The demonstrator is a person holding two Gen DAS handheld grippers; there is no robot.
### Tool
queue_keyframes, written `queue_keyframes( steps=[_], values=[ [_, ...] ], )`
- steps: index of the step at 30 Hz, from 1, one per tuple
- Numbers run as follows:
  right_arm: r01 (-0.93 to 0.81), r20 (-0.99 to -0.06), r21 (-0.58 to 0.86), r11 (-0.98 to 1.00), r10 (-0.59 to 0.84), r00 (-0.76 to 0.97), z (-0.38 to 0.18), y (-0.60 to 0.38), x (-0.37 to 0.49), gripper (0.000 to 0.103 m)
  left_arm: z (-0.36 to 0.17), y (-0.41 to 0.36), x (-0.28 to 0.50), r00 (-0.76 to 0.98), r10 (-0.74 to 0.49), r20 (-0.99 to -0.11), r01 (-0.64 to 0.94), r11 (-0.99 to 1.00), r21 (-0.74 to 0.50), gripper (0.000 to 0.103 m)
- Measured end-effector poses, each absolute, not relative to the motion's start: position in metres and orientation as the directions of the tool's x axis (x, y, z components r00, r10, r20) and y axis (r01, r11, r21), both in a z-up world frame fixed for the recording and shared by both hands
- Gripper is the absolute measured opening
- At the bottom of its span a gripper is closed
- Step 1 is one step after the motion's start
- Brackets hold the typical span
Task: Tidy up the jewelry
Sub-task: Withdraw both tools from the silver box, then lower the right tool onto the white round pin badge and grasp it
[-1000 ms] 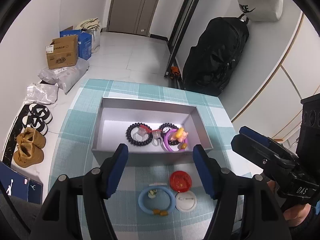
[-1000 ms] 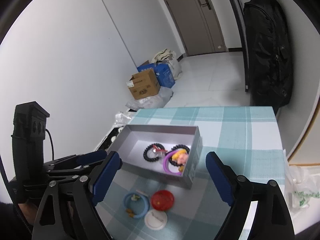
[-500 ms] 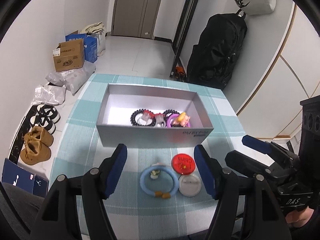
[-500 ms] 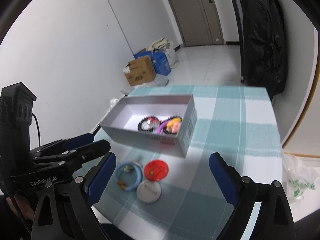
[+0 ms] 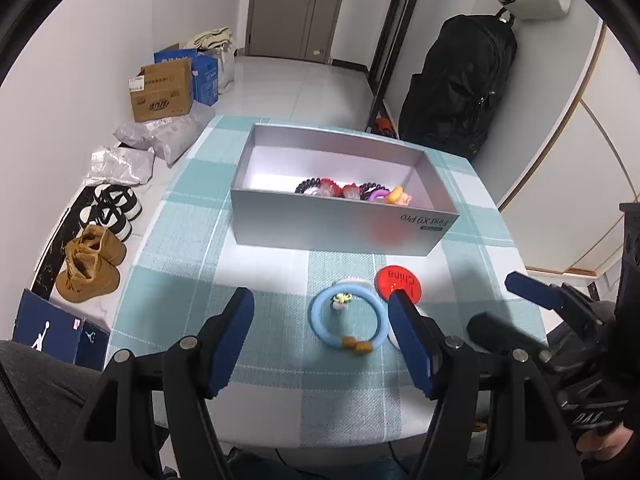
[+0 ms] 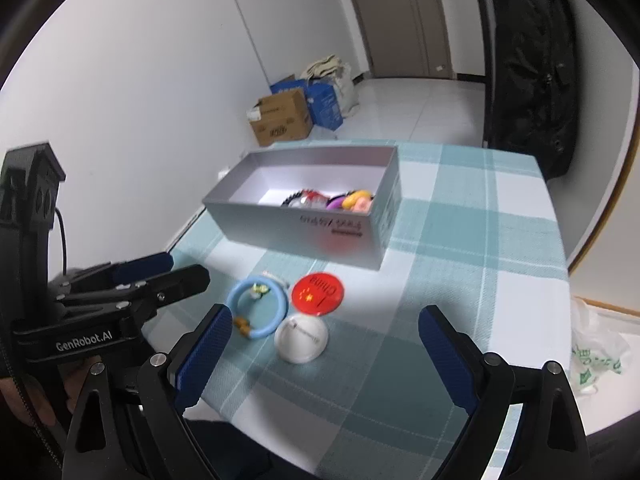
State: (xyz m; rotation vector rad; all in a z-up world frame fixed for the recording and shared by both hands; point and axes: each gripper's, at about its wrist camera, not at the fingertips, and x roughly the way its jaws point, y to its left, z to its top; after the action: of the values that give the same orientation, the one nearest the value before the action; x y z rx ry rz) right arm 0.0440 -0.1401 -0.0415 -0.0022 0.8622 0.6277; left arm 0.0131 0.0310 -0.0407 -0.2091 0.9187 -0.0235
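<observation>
Left wrist view: left gripper (image 5: 320,320) spread wide, holding nothing, hovering over the teal checked tablecloth (image 5: 264,364). Light blue bracelet (image 5: 347,321) lies flat between its fingers, small charm at its 12 o'clock, brown beads at 6. Red round badge (image 5: 398,283) at 2 o'clock from the bracelet, partly behind the gripper's right-hand finger (image 5: 412,346). Silver box (image 5: 340,222) at 12 o'clock, open top, near wall hiding most of the black bead rings and purple ring (image 5: 374,197) inside. Right gripper (image 5: 532,300) sits at 3 o'clock, low by the table edge.

Right wrist view: right gripper (image 6: 324,354) also wide, empty. White round badge (image 6: 302,338) between its fingers, just beside the bracelet (image 6: 258,306) and red badge (image 6: 318,294). Left gripper (image 6: 168,270) at 9 o'clock beside the bracelet.

Off the table: cardboard box (image 5: 162,91), brown boots (image 5: 90,264), sneakers (image 5: 110,212), black bag (image 5: 456,88), plastic bag (image 6: 596,354).
</observation>
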Motion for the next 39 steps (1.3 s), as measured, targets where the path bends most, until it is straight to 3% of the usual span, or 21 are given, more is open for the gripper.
queue_keyframes(
  steps=[9, 29, 36, 39],
  values=[
    [-0.543, -0.758, 0.242, 0.804, 0.506, 0.411, -0.06, -0.123, 0.04, 0.093, -0.045, 0.041, 0.009, 0.589, -0.07, -0.805, -0.113, 0.979, -0.168, 0.065],
    [-0.577, -0.81, 0.175, 0.798, 0.45, 0.377, -0.079, -0.101, 0.044, 0.065, -0.05, 0.068, 0.012, 0.56, -0.134, -0.818, -0.171, 0.947, -0.273, 0.065],
    [-0.599, -0.812, 0.086, 0.796, 0.405, 0.42, -0.082, -0.091, 0.041, 0.061, -0.051, 0.069, 0.013, 0.555, -0.157, -0.817, -0.157, 0.945, -0.288, 0.065],
    [-0.611, -0.811, 0.049, 0.79, 0.389, 0.438, -0.084, -0.085, 0.039, 0.054, -0.049, 0.071, 0.012, 0.56, -0.152, -0.815, -0.169, 0.942, -0.291, 0.065]
  ],
)
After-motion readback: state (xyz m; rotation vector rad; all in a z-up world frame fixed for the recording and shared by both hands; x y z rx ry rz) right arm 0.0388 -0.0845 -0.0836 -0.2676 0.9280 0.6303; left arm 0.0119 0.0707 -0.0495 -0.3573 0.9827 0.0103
